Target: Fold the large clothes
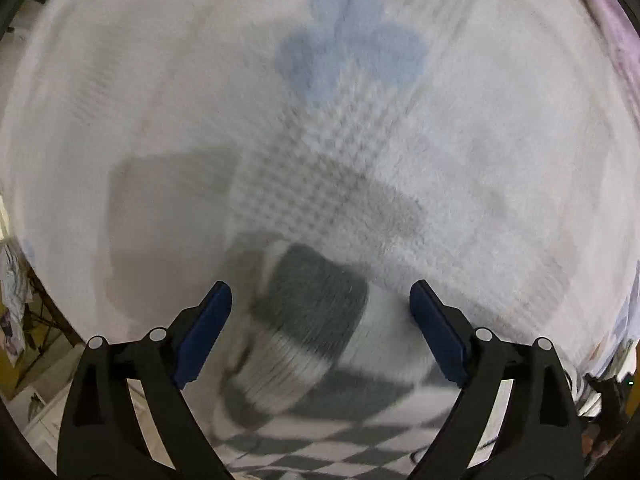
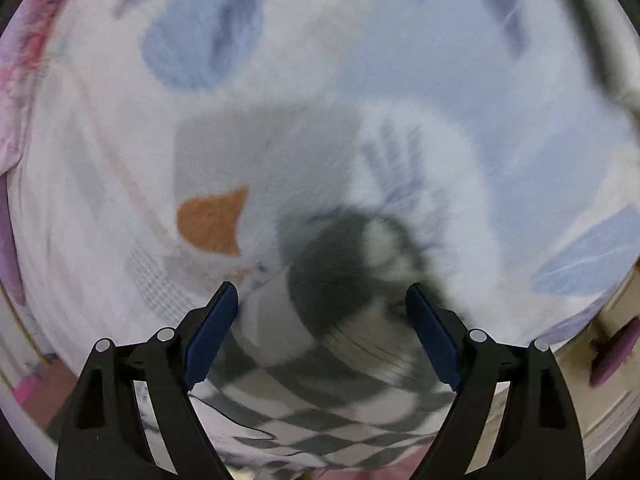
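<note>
Both tools, left (image 1: 320, 328) and right (image 2: 320, 328), gape empty above the checkered garment (image 1: 320, 452).

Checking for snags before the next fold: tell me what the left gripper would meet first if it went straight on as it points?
Probably the grey-and-white cuff lying between the open left gripper fingers; blur leaves depth uncertain.

readable text: none in either view
labels, brands, numbers, signs: none legible; both pictures are blurred
</note>
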